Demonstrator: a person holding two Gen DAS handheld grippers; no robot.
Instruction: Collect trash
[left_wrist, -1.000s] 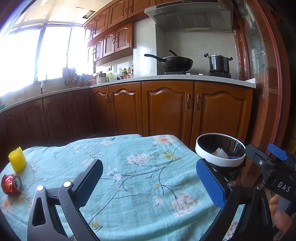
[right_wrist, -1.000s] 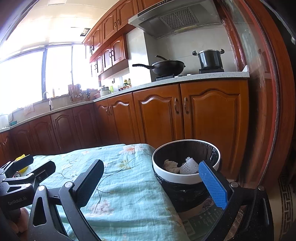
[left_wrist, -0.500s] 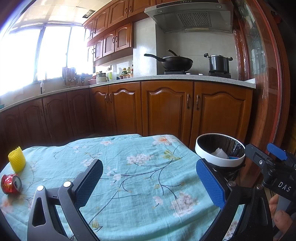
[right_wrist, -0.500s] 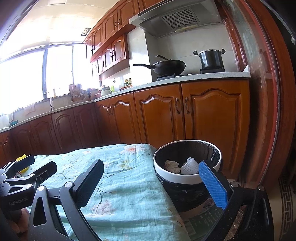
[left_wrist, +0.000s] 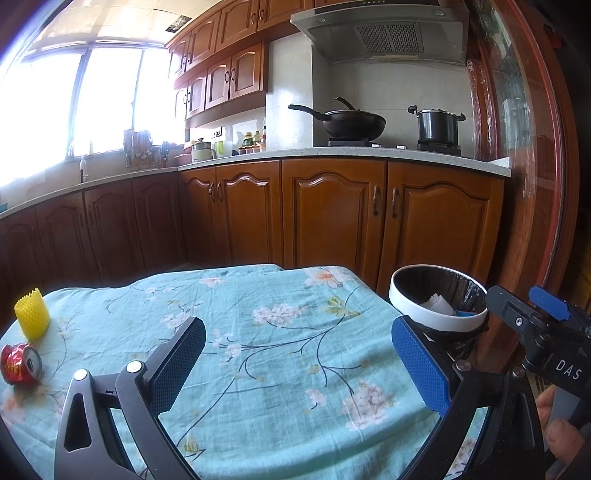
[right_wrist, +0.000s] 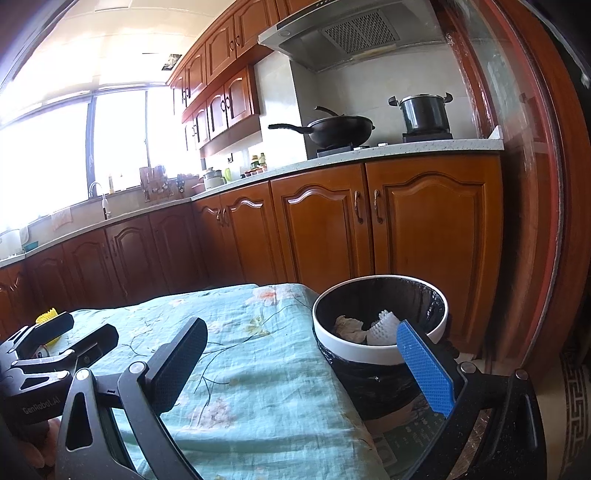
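Left tongs (left_wrist: 297, 363): wide open, empty.
Right tongs (right_wrist: 301, 363): wide open, empty.
Next: I'd straddle the red can (left_wrist: 20, 363) squarely, squeeze gently, carry to bin (right_wrist: 380, 350).

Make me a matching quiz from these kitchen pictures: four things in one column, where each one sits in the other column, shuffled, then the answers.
Things:
1. crushed red can
2. wok
3. white foam net
4. yellow foam sleeve

Places:
A. on the stove
B. inside the trash bin
C. upright on the tablecloth, far left
D. on its side at the cloth's left edge

Pairs: 1-D, 2-A, 3-B, 4-C
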